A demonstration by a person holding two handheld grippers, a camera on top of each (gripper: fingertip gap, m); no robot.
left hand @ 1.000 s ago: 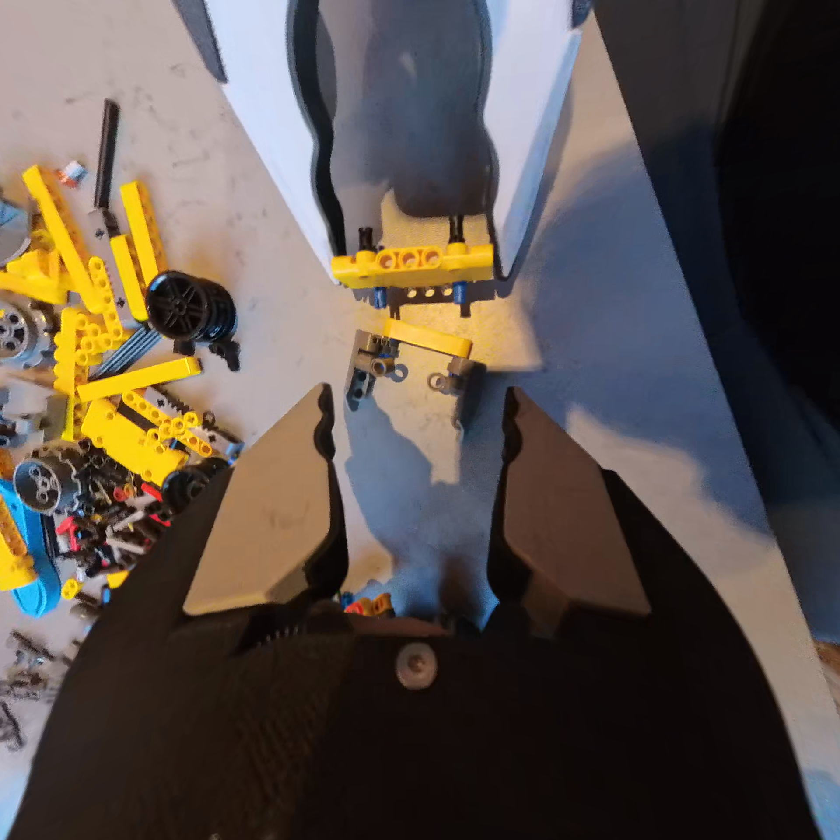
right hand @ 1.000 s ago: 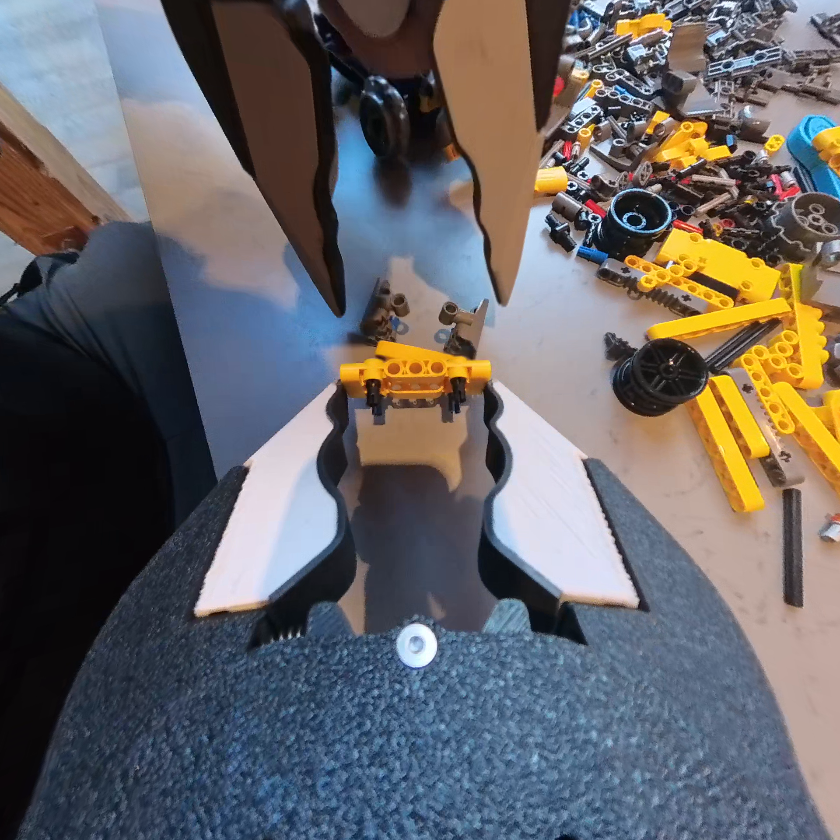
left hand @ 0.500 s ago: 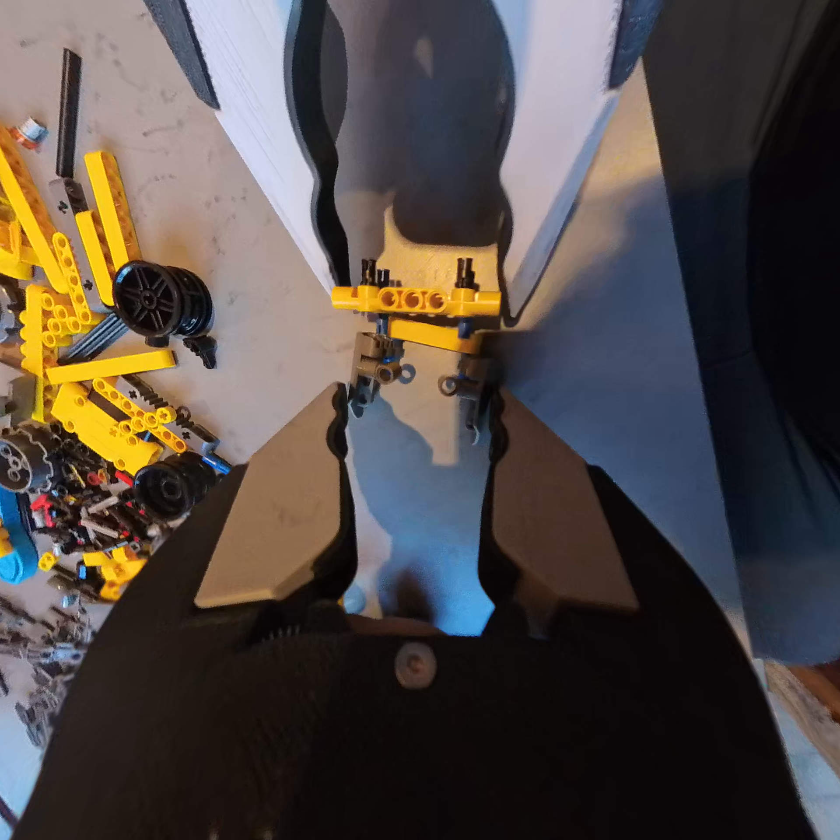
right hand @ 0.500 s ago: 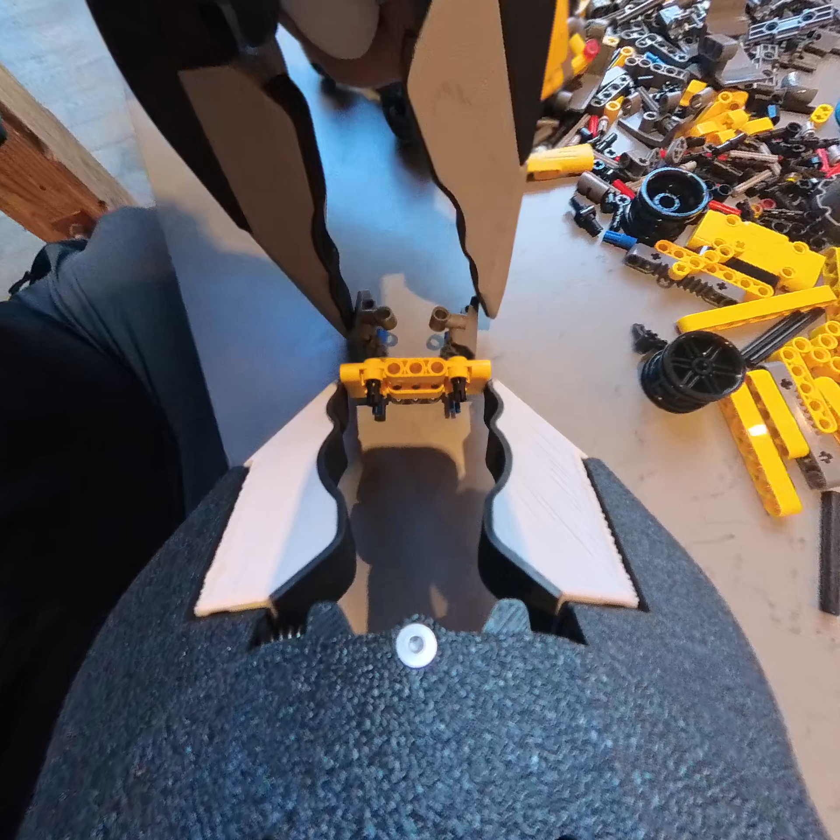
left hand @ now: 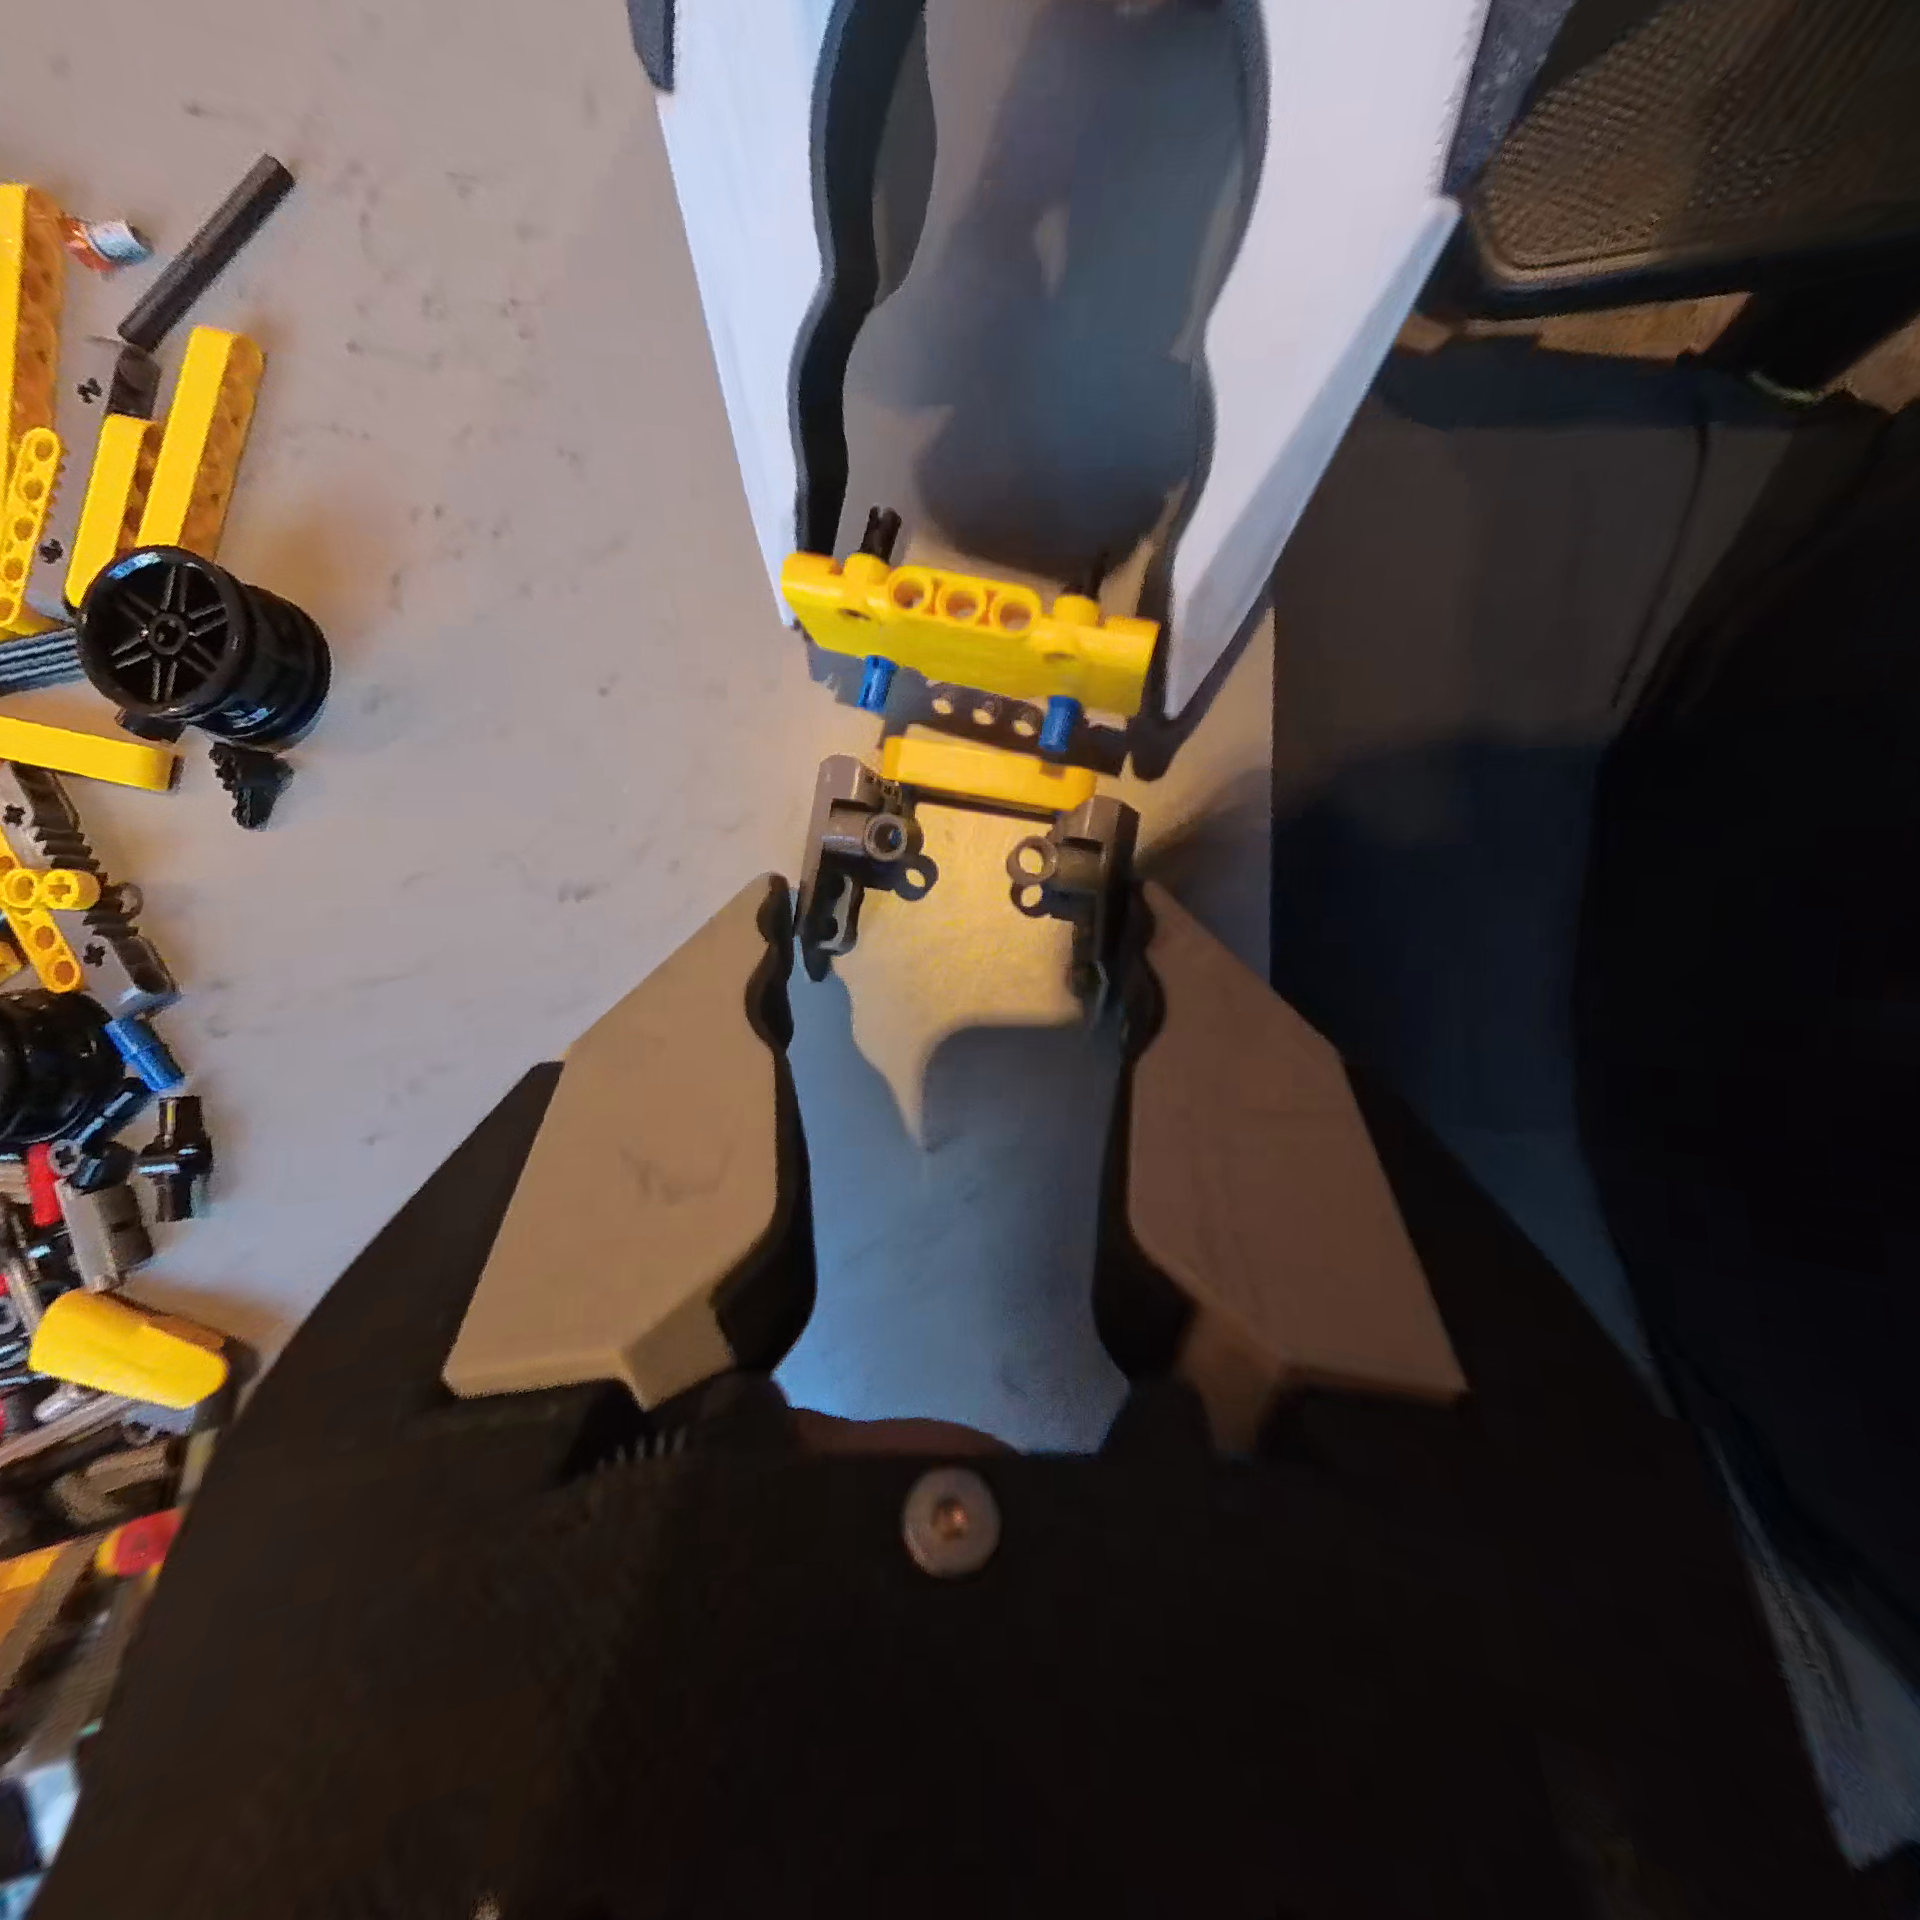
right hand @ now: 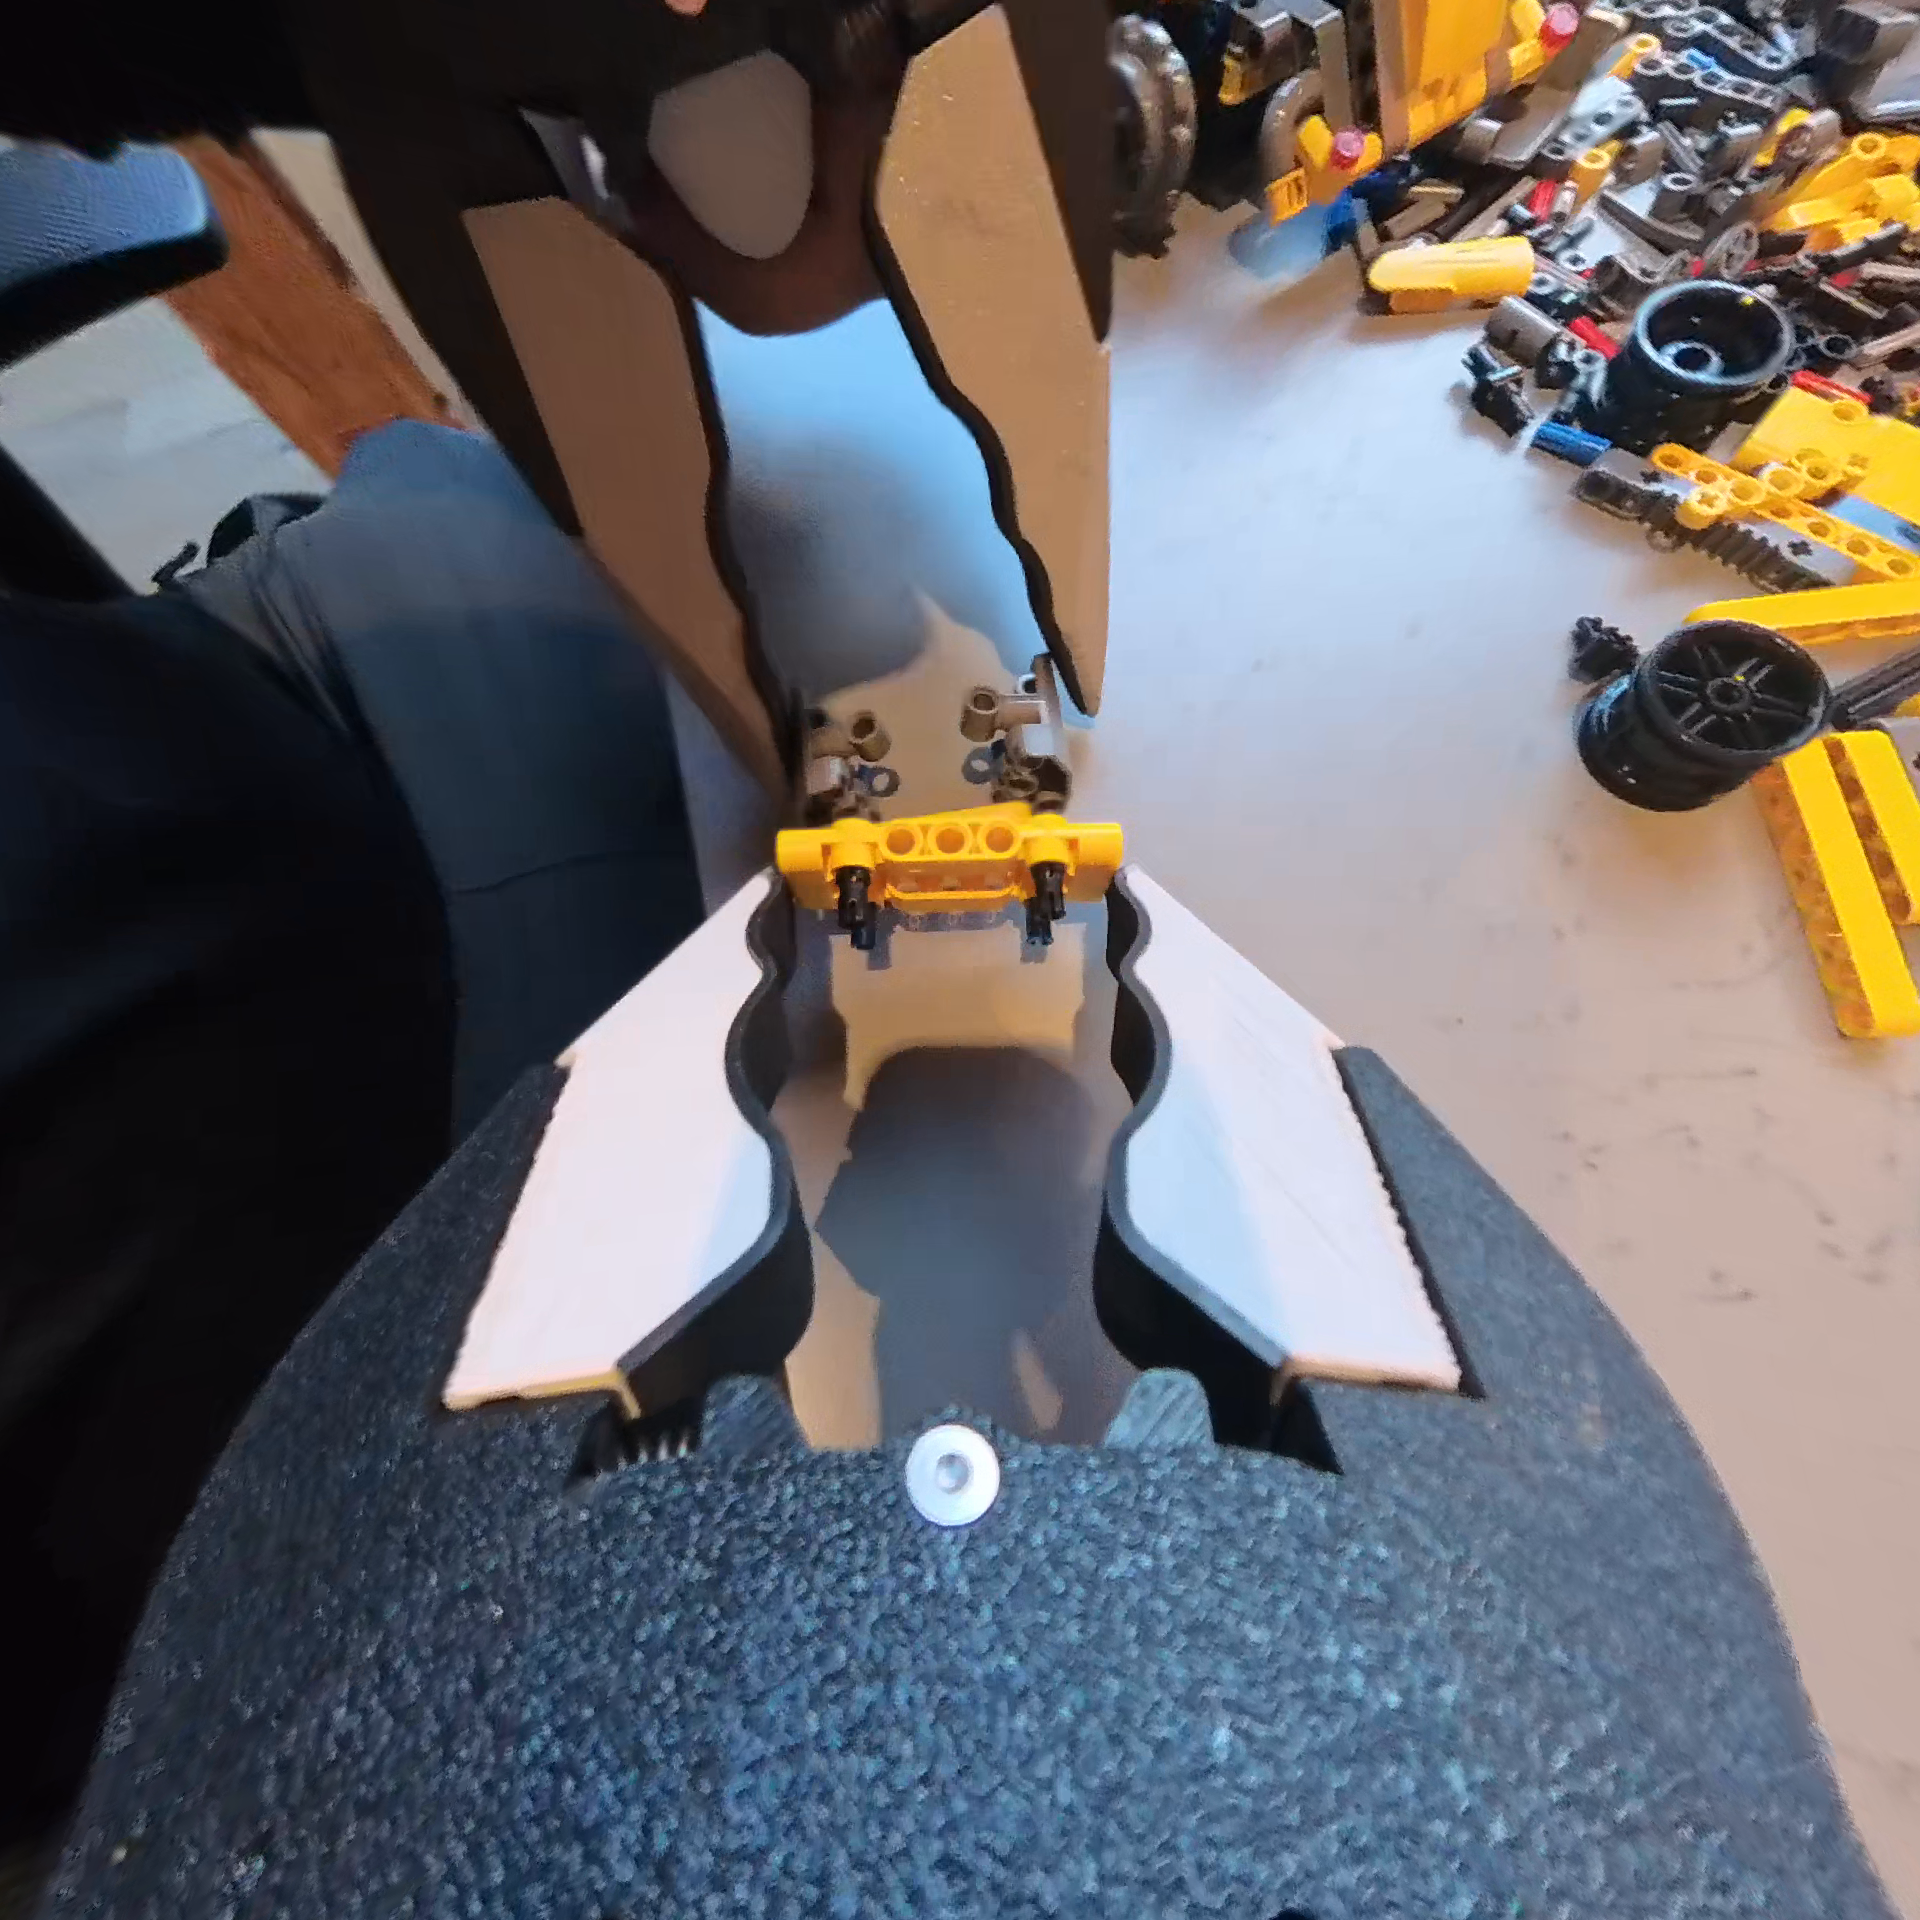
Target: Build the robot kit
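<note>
The right hand-held gripper [right hand: 948,883] pinches a yellow beam piece [right hand: 948,857] across its ends between its white fingers [right hand: 1226,1122]; two black pins [right hand: 1042,904] stick out toward the camera and blue pins [left hand: 1058,721] out the far side. Facing it, the left hand-held gripper [left hand: 961,914] has its tan fingers [left hand: 665,1122] closed around a grey-and-yellow assembly [left hand: 971,821], one tip against each grey side arm. The two pieces sit just apart, the blue pins nearly at the assembly's small yellow bar [left hand: 987,774].

The beam piece looks slightly tilted against the assembly, so in my judgement the pins could miss their holes or jam. The left grip is only at the tips, and a push might twist the assembly out.

To one side on the pale surface [left hand: 468,520] lie loose yellow beams [left hand: 197,447], a black wheel [left hand: 197,644] and a heap of small parts [right hand: 1662,125].

Motion blur softens both views. Whether the assembly rests on the surface or is lifted is unclear, and the receiving holes are hidden. A dark-clothed person [right hand: 260,831] is cut off at the edge.
</note>
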